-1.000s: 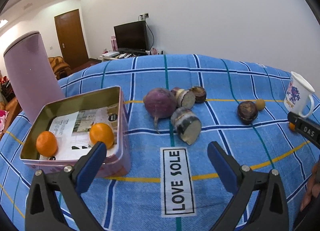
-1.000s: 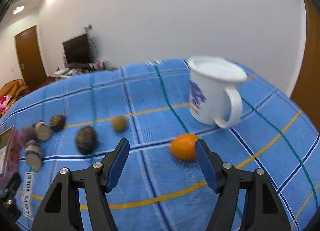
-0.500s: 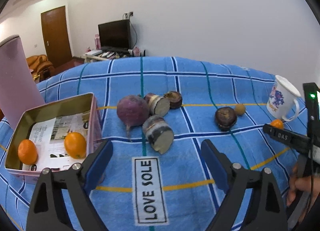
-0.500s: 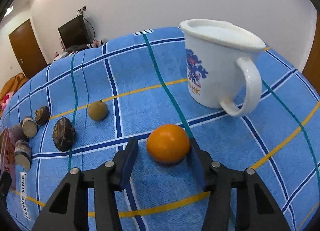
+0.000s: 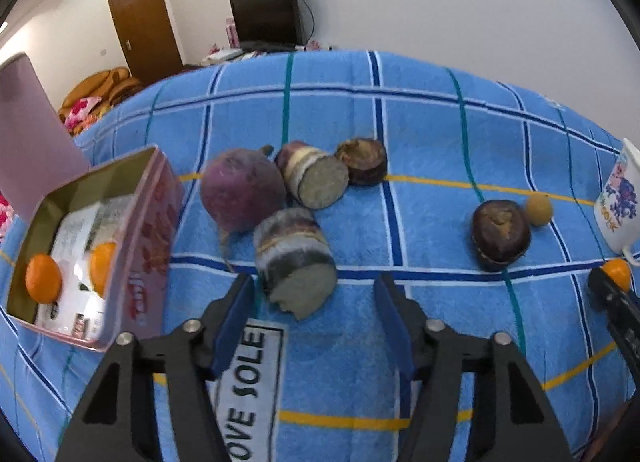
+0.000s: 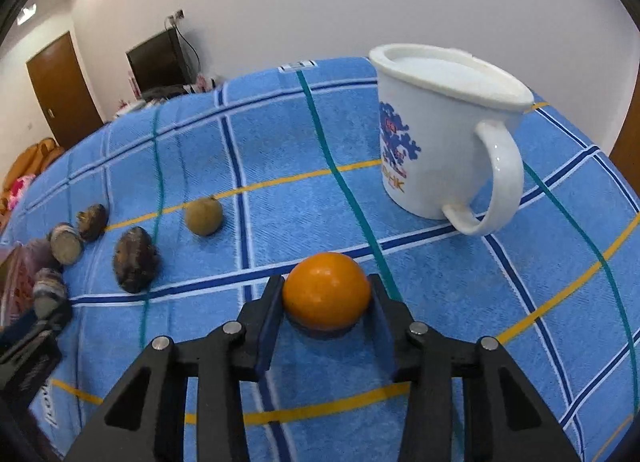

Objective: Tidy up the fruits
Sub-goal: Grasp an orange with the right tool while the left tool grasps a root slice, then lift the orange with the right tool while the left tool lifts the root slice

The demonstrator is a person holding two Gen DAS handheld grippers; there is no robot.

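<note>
Centrally, "LOVE SOLE" label (image 5: 248,390)

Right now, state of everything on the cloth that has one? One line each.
tin box: lid open, two oranges inside
orange: on the cloth, clamped by the right hand-held gripper, whose jaws have just been closing
left hand-held gripper: jaws have just been closing, nothing gripped, cut root piece between its tips
mug: upright, handle toward the camera
round purple root: whole, uncut
</note>
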